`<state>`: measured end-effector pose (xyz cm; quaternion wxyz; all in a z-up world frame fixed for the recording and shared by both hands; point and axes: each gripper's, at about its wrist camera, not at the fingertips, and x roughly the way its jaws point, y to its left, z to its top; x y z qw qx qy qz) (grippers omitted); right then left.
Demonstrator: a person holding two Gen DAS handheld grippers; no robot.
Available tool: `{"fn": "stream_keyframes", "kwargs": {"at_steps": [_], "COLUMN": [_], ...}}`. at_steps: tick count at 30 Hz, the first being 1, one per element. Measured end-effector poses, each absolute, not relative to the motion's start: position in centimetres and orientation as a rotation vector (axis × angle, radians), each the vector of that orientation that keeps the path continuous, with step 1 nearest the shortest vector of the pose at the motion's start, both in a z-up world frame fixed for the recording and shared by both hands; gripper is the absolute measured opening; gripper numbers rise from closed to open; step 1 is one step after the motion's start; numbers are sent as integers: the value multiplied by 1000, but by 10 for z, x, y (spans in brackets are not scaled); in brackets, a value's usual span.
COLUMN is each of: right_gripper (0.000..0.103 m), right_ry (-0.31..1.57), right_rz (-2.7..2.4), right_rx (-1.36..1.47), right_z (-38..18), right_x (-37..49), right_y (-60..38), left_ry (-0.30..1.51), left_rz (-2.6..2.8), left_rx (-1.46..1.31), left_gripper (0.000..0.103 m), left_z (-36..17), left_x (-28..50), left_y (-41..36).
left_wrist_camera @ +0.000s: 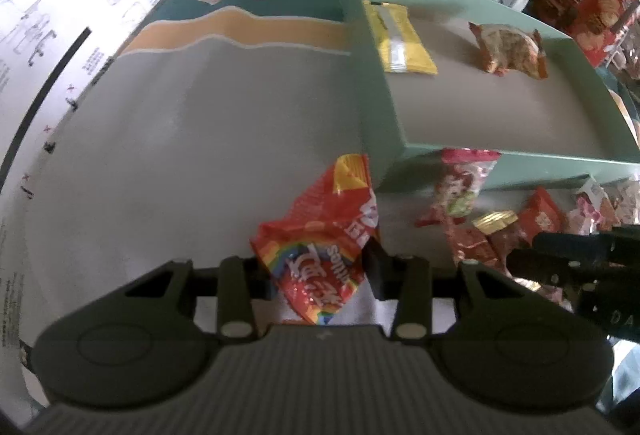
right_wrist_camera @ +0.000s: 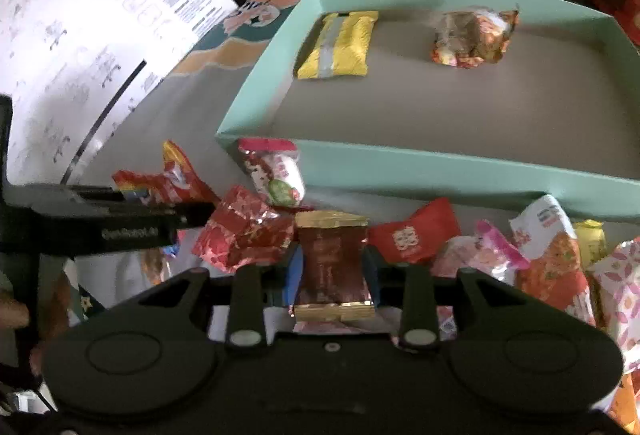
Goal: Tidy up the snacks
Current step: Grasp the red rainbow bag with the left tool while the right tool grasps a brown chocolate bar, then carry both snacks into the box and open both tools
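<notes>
Red packets pinched: left hand-held gripper grasping rainbow bag, right hand-held gripper grasping gold-edged bar; lift clear of pile, lower flat into tray beside yellow pack.

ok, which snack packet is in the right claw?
The dark red packet with gold ends, clamped between the right claw; the other loose packets lie around it on the table.

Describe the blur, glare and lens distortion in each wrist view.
Left wrist view: fisheye bends the green tray rim and white instruction sheet, which is washed out by glare; background boxes are smeared, while the red rainbow packet in the left gripper reads fairly sharp. Right wrist view: same curvature, overexposed sheet, soft blur on the brown gold-edged packet.
</notes>
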<state>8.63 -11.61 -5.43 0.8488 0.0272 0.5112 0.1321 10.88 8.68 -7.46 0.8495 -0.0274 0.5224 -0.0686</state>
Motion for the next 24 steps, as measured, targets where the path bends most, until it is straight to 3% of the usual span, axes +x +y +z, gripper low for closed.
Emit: {"fn": "stream_keyframes", "kwargs": {"at_steps": [8,10,12,14,16,24], "right_gripper": [43,42,34,33,33,19], "right_ry": [1096,1077,1080,1087,1090,1067], "right_rz": [244,242,242,240,236,245], "right_rx": [-16,-34,-8,12,31,82], "right_z": [-71,-71,-72,-72,-69,-60], "right_x": [91,90,91,91,89,79], "right_y": [-97,-92,-93,-95,-99,-114], "left_ry": [1084,1079,1076,1069,1064,1054], "left_rz": [-124,-126,-132,-152,-162,-126], "left_rx": [-35,-28,-23,-23,-48,-43], "left_gripper": [53,53,53,38,33,31], "left_z": [-79,-79,-80,-78,-75,-64], "left_x": [105,105,105,103,101,92], "left_y": [105,105,104,102,103,103]}}
